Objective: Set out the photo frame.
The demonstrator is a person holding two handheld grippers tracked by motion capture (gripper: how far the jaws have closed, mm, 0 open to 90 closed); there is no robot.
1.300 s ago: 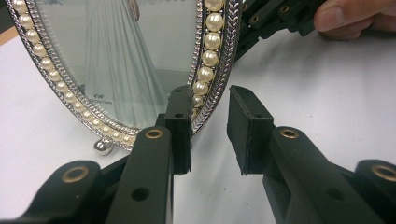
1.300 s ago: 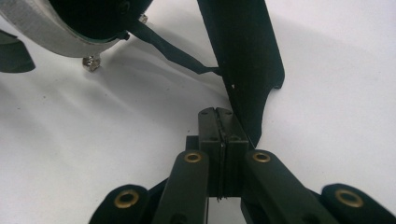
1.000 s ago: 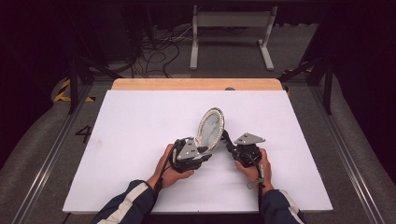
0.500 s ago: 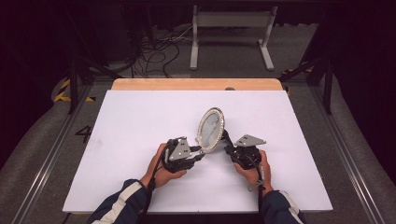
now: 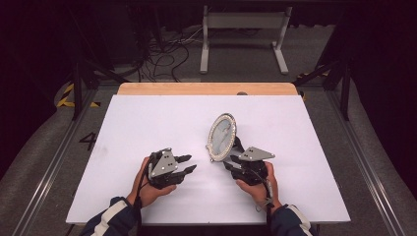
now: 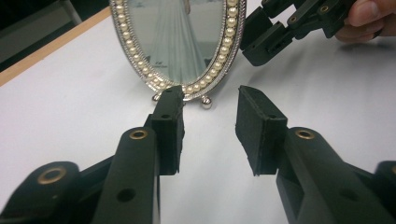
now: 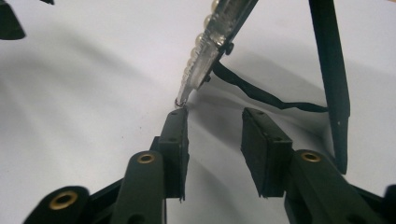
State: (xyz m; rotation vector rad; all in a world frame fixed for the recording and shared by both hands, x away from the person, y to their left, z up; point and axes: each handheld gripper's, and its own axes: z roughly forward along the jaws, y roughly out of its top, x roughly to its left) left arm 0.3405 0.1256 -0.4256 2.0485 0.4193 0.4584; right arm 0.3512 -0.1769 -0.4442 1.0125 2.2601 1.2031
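Your oval pearl-rimmed frame point(image 5: 222, 136) stands upright on its small feet and back strut near the middle of the white table point(image 5: 147, 123). Your left gripper point(image 5: 188, 164) sits near it to the left, jaws just opening with only air between them. Your right gripper point(image 5: 231, 163) is just beside the frame's base, jaws just opening, gripping nothing.
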